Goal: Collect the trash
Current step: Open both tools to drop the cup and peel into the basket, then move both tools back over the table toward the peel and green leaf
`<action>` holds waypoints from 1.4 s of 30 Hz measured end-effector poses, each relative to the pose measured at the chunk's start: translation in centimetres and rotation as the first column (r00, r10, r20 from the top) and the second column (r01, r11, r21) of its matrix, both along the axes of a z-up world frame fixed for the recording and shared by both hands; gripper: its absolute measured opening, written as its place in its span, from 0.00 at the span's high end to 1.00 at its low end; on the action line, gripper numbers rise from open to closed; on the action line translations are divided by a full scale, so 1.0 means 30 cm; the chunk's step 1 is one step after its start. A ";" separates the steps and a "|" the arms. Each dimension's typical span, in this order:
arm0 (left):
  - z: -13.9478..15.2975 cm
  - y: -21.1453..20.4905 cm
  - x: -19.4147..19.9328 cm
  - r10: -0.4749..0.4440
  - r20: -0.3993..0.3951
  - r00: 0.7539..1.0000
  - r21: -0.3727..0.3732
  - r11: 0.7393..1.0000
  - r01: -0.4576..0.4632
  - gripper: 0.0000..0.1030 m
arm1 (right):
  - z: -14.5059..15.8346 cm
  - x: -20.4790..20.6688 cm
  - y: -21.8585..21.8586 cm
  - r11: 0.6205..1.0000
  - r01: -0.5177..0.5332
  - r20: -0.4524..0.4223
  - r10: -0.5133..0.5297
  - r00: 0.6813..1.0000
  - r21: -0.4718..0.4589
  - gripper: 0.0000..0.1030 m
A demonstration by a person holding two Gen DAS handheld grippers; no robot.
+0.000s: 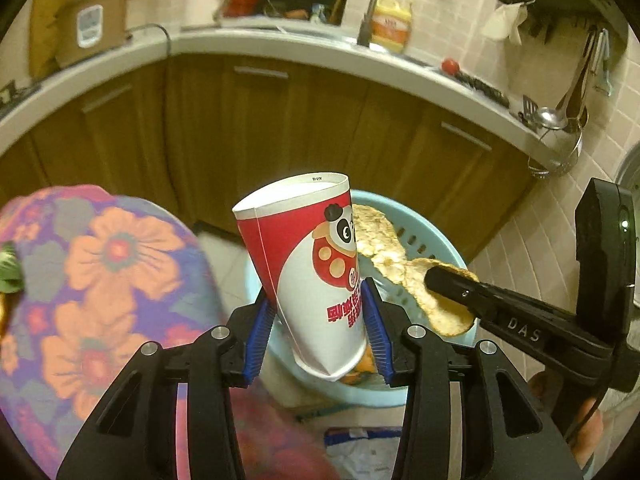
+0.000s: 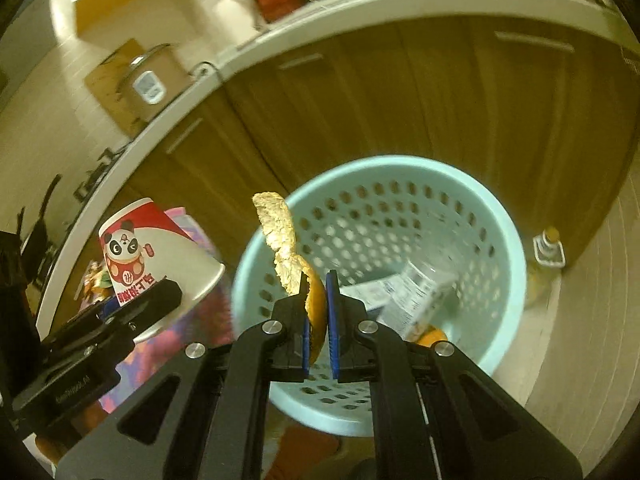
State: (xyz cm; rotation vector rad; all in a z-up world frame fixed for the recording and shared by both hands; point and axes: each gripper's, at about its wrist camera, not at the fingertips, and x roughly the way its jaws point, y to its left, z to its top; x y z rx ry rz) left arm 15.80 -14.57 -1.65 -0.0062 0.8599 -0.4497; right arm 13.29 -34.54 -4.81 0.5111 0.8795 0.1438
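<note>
A: What's in my left hand-held gripper [image 1: 320, 320]?

B: A red-and-white paper cup [image 1: 308, 264] with a panda print. My blue pads [image 1: 260, 332] press its lower sides, jaws at a middling gap. The cup tilts, open mouth up and away from me. It hangs in front of the near rim of the pale blue perforated basket [image 1: 432, 240], which stands on the floor by the wooden cabinet doors [image 1: 280, 128].

A: And my right hand-held gripper [image 2: 318, 316]?

B: Jaws nearly together, clamped on a strip of orange peel [image 2: 280, 240]. The pithy side shows; the free end curls up past the fingertips. It hangs over the near-left rim of the basket [image 2: 500, 240].

A: Inside the basket?

B: A small printed carton [image 2: 416, 296] lying tilted on the bottom, something orange beside it; I cannot tell what.

A: Anything else close by?

B: Flowered fabric [image 1: 100, 280] left of the cup. Tabletop [image 1: 260, 48] above the cabinets, cluttered and blurred.
</note>
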 end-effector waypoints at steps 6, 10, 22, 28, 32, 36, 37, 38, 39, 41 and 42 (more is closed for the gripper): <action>-0.040 -0.048 0.034 -0.015 -0.037 0.999 0.001 1.000 0.015 0.55 | -0.049 0.017 -0.047 0.999 0.022 -0.046 -0.021 0.999 0.024 0.94; -0.045 -0.054 0.038 -0.009 -0.048 0.999 -0.008 1.000 0.009 0.44 | -0.073 0.028 -0.056 0.999 0.010 -0.070 -0.007 0.998 0.042 0.91; 0.012 -0.036 -0.007 -0.014 0.006 1.000 0.001 1.000 0.014 0.42 | -0.038 0.007 -0.031 0.999 -0.006 -0.043 0.008 0.999 0.043 0.79; 0.102 0.054 -0.049 0.030 0.065 0.997 -0.031 0.999 -0.028 0.39 | 0.044 -0.013 0.025 0.998 -0.048 0.034 0.047 0.998 0.034 0.79; 0.170 0.161 -0.089 0.081 0.116 0.990 -0.051 0.996 -0.075 0.36 | 0.126 -0.024 0.105 0.995 -0.099 0.098 0.097 0.990 0.018 0.79; 0.222 0.272 -0.119 0.134 0.148 0.980 -0.072 0.990 -0.124 0.35 | 0.195 -0.023 0.211 0.986 -0.168 0.141 0.165 0.976 0.007 0.79; 0.236 0.310 -0.129 0.152 0.159 0.975 -0.076 0.987 -0.141 0.35 | 0.205 -0.023 0.233 0.983 -0.183 0.147 0.181 0.972 0.002 0.79; 0.245 0.336 -0.135 0.163 0.167 0.972 -0.077 0.985 -0.152 0.35 | 0.217 -0.021 0.263 0.980 -0.201 0.152 0.200 0.968 -0.006 0.79; 0.257 0.372 -0.143 0.181 0.176 0.968 -0.080 0.982 -0.169 0.35 | 0.235 -0.018 0.309 0.974 -0.227 0.158 0.228 0.961 -0.021 0.79; 0.280 0.445 -0.157 0.220 0.188 0.957 -0.095 0.974 -0.205 0.35 | 0.256 -0.012 0.370 0.965 -0.261 0.165 0.263 0.951 -0.033 0.79; 0.287 0.481 -0.163 0.237 0.191 0.953 -0.103 0.970 -0.220 0.35 | 0.268 -0.007 0.410 0.958 -0.282 0.169 0.285 0.943 -0.044 0.79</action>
